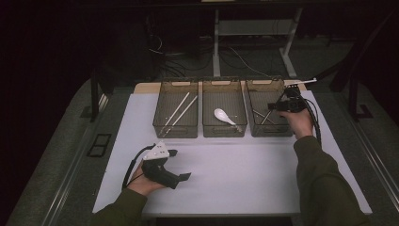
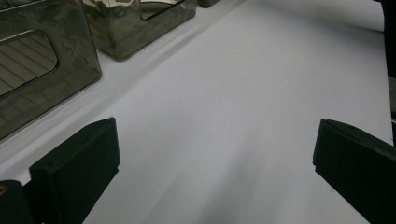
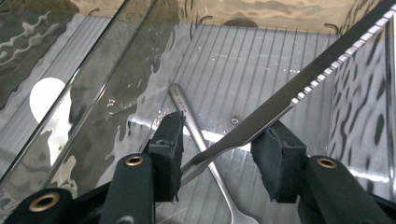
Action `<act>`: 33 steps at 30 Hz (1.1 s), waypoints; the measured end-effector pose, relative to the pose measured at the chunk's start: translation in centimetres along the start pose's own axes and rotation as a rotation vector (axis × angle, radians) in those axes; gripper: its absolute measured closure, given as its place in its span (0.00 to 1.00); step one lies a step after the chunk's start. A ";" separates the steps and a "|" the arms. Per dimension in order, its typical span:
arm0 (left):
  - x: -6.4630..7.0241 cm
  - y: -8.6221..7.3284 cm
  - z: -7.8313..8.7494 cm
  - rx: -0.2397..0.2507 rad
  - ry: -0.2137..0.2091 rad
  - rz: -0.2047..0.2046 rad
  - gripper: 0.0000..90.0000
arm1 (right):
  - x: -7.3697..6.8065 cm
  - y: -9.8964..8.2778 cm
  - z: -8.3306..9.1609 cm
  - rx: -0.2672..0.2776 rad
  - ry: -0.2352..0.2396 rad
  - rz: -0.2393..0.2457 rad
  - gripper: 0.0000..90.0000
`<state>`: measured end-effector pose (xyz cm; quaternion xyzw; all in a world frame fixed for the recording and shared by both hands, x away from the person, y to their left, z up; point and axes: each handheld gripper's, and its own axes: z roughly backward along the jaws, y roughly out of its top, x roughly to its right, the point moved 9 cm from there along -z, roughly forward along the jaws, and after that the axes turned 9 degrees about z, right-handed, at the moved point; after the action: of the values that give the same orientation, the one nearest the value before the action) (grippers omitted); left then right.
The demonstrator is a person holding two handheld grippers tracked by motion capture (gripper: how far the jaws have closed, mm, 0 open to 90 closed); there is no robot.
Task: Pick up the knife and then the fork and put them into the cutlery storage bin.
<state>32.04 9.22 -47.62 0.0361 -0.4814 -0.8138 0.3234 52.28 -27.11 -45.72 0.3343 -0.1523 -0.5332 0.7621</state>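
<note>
A cutlery-sorting step is shown, judged to be the release of a knife into the right-hand bin. At the near left, the left gripper [image 1: 181,165] is rested on the white table top [image 1: 244,174]; in the left gripper view its jaws are seen wide apart, with nothing between them. Along the far side three smoke-tinted clear plastic bins are set in a row: the left bin [image 1: 175,131] holds two pale slender chopsticks [image 1: 181,110], and the middle bin [image 1: 224,131] holds a white ceramic soup spoon [image 1: 223,116]. At the right, the right gripper [image 3: 219,154] is lowered into the right bin [image 1: 270,131]. A serrated silver table knife [image 3: 299,93] lies slantwise between its jaws, which are partly parted; the pads are not seen pressing on the blade, so the knife is judged released or nearly so. Beneath the knife a silver metal utensil handle [image 3: 196,130] is crossed on the ribbed bin floor. The next move is judged to call for a straight upward withdrawal, the jaws being kept parted. The bin walls stand close on both sides, and the knife's raised tip may be caught.
</note>
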 end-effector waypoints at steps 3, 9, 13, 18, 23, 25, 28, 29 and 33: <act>-0.1 0.0 0.0 -0.004 -0.001 0.002 0.00 | 0.2 -0.2 0.2 -0.014 -0.004 0.009 0.58; -0.2 0.0 0.1 0.001 0.002 0.009 0.00 | 0.3 -0.5 1.0 -0.021 0.006 0.015 0.49; -0.2 0.0 0.0 -0.002 0.005 0.008 0.00 | 0.2 -0.3 1.3 -0.008 -0.005 0.047 0.38; -0.2 0.1 0.0 0.003 0.007 0.009 0.00 | -0.6 0.6 0.3 -0.017 -0.005 0.094 0.35; -0.3 0.0 0.1 -0.003 0.000 0.009 0.00 | -1.0 0.4 -1.1 -0.096 0.003 0.084 0.35; -0.3 -0.1 0.1 -0.006 -0.004 0.010 0.00 | -1.2 0.1 -1.2 -0.132 0.022 0.071 0.36; -0.3 0.0 0.2 0.000 -0.004 0.005 0.00 | -1.3 0.0 -1.1 -0.135 0.026 0.072 0.36; -0.3 0.0 0.2 0.000 -0.002 0.004 0.00 | -1.3 0.1 -0.9 -0.126 0.027 0.069 0.35; -0.3 0.0 0.3 0.004 0.002 0.007 0.00 | -1.4 0.4 0.3 -0.079 0.048 0.076 0.33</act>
<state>32.16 9.60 -47.48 0.0358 -0.4829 -0.8117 0.3266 51.87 -25.87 -45.03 0.3106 -0.1256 -0.5012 0.7978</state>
